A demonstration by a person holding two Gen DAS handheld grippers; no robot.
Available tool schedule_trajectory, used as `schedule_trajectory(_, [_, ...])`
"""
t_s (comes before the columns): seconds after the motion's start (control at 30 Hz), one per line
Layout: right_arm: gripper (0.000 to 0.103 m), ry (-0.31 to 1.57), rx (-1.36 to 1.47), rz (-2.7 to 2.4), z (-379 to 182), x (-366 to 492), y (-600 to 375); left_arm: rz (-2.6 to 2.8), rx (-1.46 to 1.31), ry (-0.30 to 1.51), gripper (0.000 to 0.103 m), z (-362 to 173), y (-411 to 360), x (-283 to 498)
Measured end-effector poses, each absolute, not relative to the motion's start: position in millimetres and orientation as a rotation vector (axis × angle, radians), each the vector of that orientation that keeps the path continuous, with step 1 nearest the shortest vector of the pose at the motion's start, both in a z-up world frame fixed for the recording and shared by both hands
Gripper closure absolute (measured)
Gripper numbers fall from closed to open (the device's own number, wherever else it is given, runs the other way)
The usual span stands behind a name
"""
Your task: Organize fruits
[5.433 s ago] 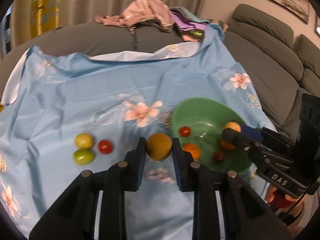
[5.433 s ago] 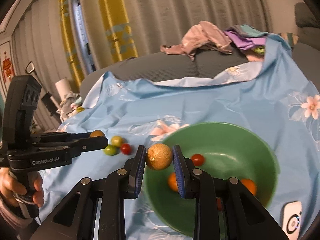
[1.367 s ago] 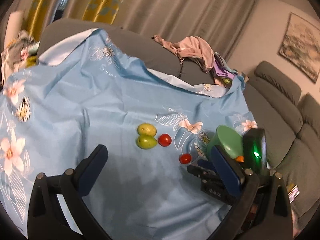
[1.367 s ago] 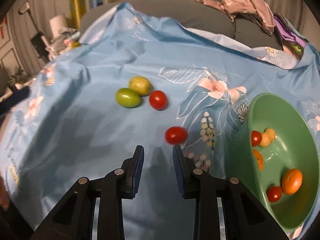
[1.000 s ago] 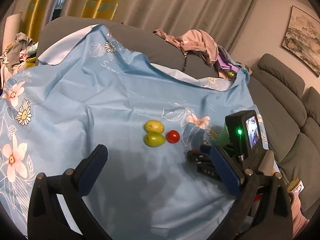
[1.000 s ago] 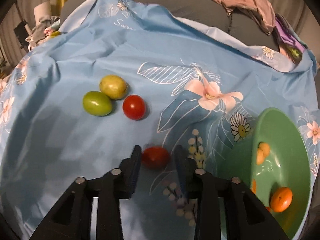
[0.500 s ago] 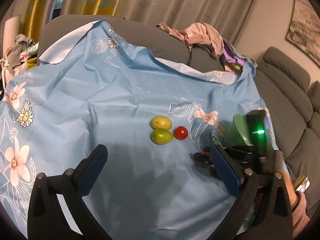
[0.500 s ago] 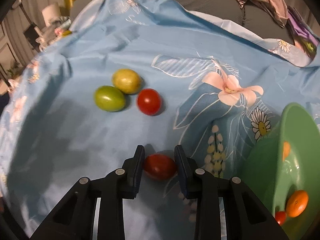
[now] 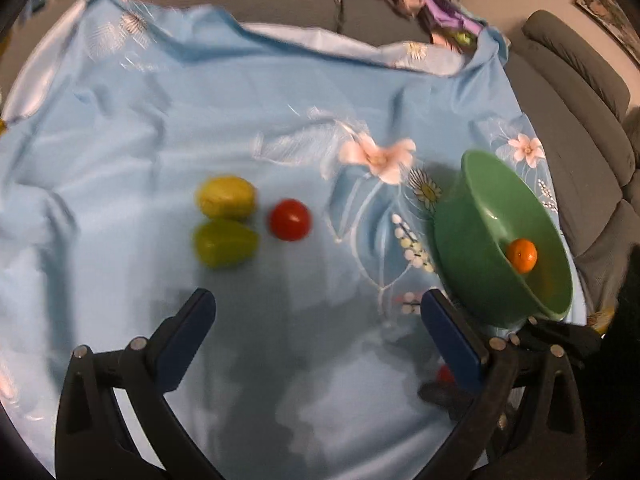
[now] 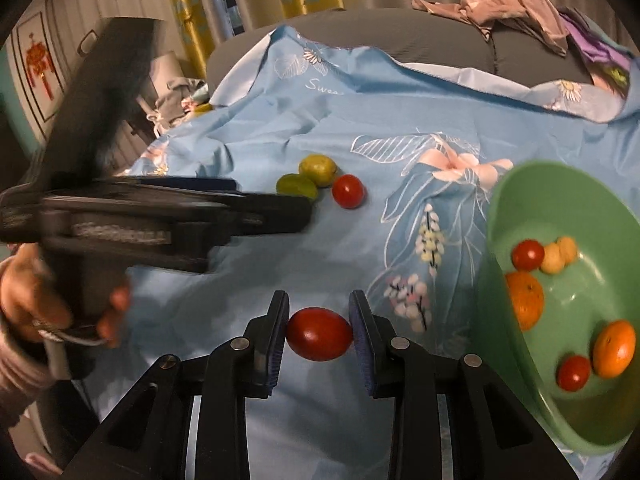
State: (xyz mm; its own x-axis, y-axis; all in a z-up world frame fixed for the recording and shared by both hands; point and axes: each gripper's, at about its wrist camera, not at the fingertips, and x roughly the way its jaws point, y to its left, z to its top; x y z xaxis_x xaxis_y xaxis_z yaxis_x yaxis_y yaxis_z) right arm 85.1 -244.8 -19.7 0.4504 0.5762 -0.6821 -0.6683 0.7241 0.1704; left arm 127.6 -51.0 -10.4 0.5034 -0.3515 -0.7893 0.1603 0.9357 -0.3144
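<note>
Tomato (image 10: 319,334) clamped in right gripper (image 10: 319,336) beside bowl rim (image 10: 490,216); left gripper (image 9: 316,328) gapes wide.

Red tomato (image 10: 319,334): we had it lying loose on the blue cloth (image 10: 360,152) beside the green bowl (image 10: 500,208); now it sits clamped between our right gripper (image 10: 319,336) fingers, off the cloth.
Brown fruit: earlier held by both grippers over the green bowl; neither grips it now.
Left gripper (image 9: 316,312): its fingers now stand wide apart, empty, closer to the loose fruits left of the green bowl.
View of the green bowl: nearer, more tilted.
</note>
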Motion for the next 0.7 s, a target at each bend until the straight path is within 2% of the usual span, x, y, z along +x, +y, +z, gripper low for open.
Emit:
schedule_trajectory(0.17, [0.070,0.755,-0.071,0.822,-13,81,-257,-0.295,-0.274,1.032,0.000,-19,-58,150])
schedule_trajectory(0.5, [0.070,0.742,0.005,0.841,-16,80,-274,-0.117,-0.155,1.026,0.002,-34,-57,179])
schedule_trajectory(0.7, [0.070,0.745,0.005,0.851,-21,80,-274,-0.081,-0.092,1.035,0.007,-40,-60,185])
